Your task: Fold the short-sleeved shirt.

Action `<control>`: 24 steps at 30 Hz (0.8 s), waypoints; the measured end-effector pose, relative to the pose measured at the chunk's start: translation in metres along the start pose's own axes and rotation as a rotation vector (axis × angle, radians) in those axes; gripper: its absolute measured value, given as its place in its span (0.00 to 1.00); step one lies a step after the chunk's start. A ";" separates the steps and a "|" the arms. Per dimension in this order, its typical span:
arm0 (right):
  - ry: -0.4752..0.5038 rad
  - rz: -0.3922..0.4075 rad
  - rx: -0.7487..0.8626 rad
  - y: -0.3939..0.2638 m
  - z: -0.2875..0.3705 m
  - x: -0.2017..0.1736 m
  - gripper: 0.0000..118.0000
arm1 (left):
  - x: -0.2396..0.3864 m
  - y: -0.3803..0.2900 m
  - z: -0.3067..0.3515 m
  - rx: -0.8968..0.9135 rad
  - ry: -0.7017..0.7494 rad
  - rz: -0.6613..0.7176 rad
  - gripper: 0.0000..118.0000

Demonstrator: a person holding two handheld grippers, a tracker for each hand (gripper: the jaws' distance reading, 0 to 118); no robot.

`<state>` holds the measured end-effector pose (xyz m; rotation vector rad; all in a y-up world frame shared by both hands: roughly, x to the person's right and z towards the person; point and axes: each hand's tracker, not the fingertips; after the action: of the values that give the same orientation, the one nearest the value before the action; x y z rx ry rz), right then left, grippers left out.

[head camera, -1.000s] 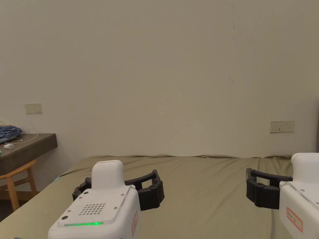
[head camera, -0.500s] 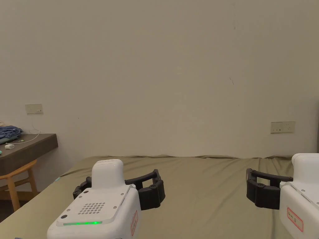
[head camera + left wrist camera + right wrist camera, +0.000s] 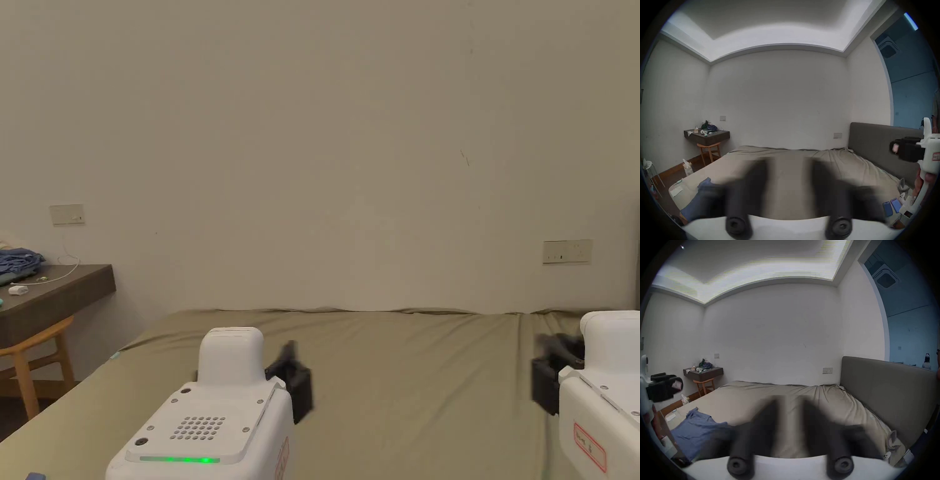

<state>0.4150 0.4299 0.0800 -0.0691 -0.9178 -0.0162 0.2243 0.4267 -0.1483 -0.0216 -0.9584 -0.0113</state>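
Shirt (image 3: 700,426) crumpled at bed (image 3: 786,395) corner, soft/light; pinch shoulders. Left gripper (image 3: 788,172), right gripper (image 3: 790,408): blurred, apart, empty.

Two white handheld units sit low in the frame, held over a bed (image 3: 406,375) with an olive-green sheet. The left gripper (image 3: 290,378) has a green light strip glowing on its housing, and its dark jaws are too smeared with blur to tell how they stand. The right gripper (image 3: 553,375) pokes in from the edge, jaws just as blurry. Off to the left there's a dark desk (image 3: 59,297) with blue cloth (image 3: 19,262) and a white cable on top, a wooden stool (image 3: 31,356) tucked under it. Plain beige wall behind, one socket plate (image 3: 567,252).
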 end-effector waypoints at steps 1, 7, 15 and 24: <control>-0.036 -0.004 -0.004 -0.001 0.000 0.001 0.02 | 0.000 -0.001 -0.003 -0.033 0.016 0.001 0.00; -0.012 -0.025 -0.016 -0.006 0.001 0.010 0.02 | -0.005 -0.011 -0.005 -0.063 -0.017 0.074 0.00; 0.137 -0.048 -0.020 -0.001 -0.022 -0.041 0.02 | -0.058 -0.001 0.019 -0.038 0.124 0.073 0.00; 0.675 -0.116 -0.057 -0.006 -0.036 -0.216 0.02 | -0.176 -0.002 0.092 -0.074 0.461 0.048 0.00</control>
<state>0.3114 0.4179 -0.1131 -0.0573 -0.2455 -0.1642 0.0474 0.4271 -0.2396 -0.1057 -0.4963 -0.0071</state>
